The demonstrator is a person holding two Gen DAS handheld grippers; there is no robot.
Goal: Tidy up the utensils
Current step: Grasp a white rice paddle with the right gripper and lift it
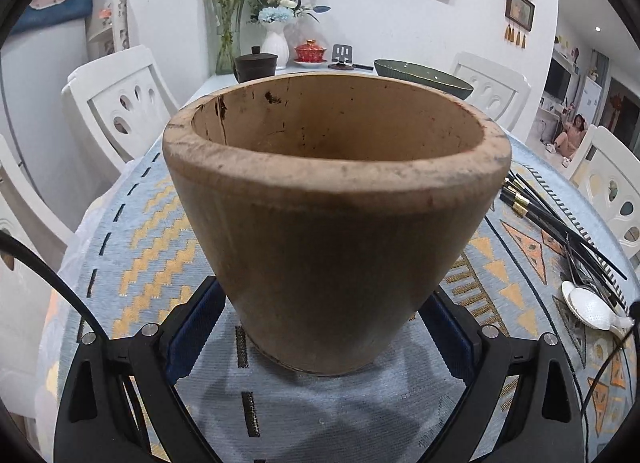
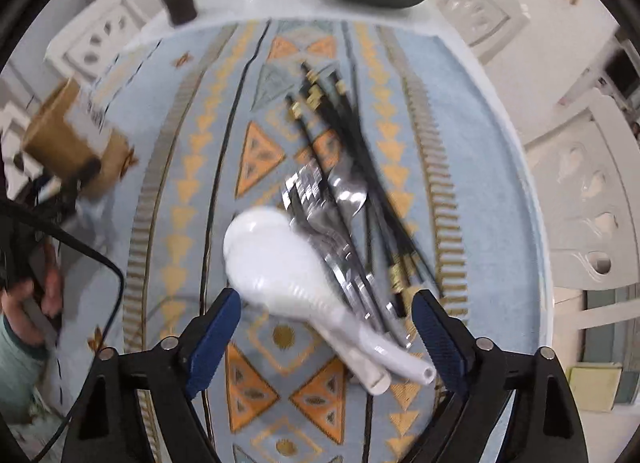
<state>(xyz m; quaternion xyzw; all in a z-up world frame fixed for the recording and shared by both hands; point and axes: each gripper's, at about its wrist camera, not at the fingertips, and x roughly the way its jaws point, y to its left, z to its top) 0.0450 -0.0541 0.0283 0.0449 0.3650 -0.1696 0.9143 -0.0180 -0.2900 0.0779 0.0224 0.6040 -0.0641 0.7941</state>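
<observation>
The brown wooden cup-shaped holder (image 1: 336,203), wide at the rim and narrow at the foot, fills the middle of the left wrist view and stands upright on the pale blue woven tablecloth with orange triangles (image 1: 132,223). The left gripper (image 1: 320,327) straddles its base: 1 blue-padded finger (image 1: 192,331) sits at the lower left of the foot and the other at the lower right, both right against the wood. Whether the pads press on it or only flank it cannot be told from this view. The holder's inside is bare as far as the view reaches.

In the right wrist view the utensils lie in a loose heap at the centre of the frame. 2 white ceramic soup spoons (image 2: 296,283) lie stacked, bowls toward the middle and handles pointing to the lower right. Beside them to the right are several shiny metal spoons and forks (image 2: 324,203), blurred, and a fan of black chopsticks with gold bands (image 2: 352,151) running from upper centre to lower right. The right gripper (image 2: 326,339) hangs above this heap with its jaws spread wide and nothing clamped; the white spoon handles appear between its 2 blue fingers (image 2: 216,335), apart from both. The holder shows again at the far left of this frame, with a hand (image 2: 36,299) below it.
</observation>
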